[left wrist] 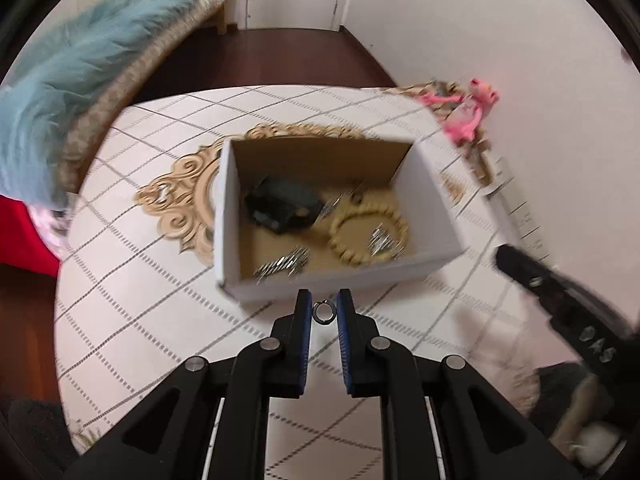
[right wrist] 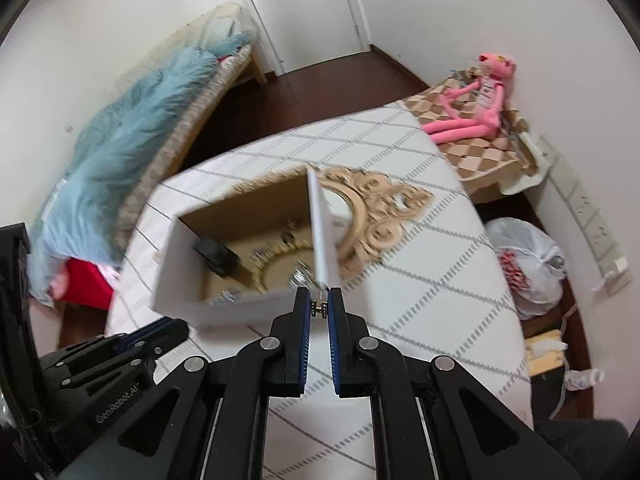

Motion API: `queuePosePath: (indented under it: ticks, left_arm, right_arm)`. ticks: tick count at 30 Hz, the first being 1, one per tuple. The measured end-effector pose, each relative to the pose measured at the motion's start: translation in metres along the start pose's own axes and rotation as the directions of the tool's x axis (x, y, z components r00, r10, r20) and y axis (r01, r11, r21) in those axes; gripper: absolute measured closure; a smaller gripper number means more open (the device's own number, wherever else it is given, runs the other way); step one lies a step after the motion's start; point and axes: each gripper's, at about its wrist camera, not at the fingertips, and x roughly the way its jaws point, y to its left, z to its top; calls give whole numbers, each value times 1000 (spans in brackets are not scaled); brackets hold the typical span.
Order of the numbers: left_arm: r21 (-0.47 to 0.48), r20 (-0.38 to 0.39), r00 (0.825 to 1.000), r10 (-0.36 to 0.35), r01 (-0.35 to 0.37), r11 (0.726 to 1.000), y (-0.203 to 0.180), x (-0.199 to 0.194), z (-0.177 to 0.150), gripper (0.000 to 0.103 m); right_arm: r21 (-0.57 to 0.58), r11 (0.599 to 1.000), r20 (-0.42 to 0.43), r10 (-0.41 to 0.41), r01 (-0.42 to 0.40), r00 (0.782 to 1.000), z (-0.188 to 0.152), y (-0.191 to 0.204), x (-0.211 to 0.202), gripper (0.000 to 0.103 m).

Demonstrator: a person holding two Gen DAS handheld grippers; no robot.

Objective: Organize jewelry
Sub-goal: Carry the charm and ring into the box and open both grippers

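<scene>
Bedroom setting, white quilted bed (left wrist: 160,184) with grid stitching carries an open cardboard box (left wrist: 436,216) already holding a beaded bracelet (left wrist: 368,236), a dark pouch (left wrist: 280,204) and several small silvery pieces. Left hand-held gripper (left wrist: 323,312) is pinched on a small metal ring (left wrist: 323,313) just short of the box's near wall; right hand-held gripper (right wrist: 319,309) is pinched on a tiny metal earring-like piece (right wrist: 319,309) at the box's near right corner. Judgement: both pieces are light, rigid and slick, likely to pop or twist out of the pads, so hold across the widest part with gentle pressure and release low inside the box.
</scene>
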Motion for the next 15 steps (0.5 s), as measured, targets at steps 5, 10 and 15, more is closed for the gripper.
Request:
queuePosePath:
  ticks: [5,10,15]
  left_arm:
    - [-21,-14,999,-50,50,999,9,1,39,93]
    - [-58,-60,997,-43,40,998,21,11,61,92]
    - [-108,-69,997,-20,12,994,35,10,67,89]
  right_arm:
    - [8,996,-44,94,-94,995,43,10,20,94]
    - [10,992,-157,125,-125,980,66,18,54,94]
    - [25,993,-257,121,-119,959,70,18,82,87]
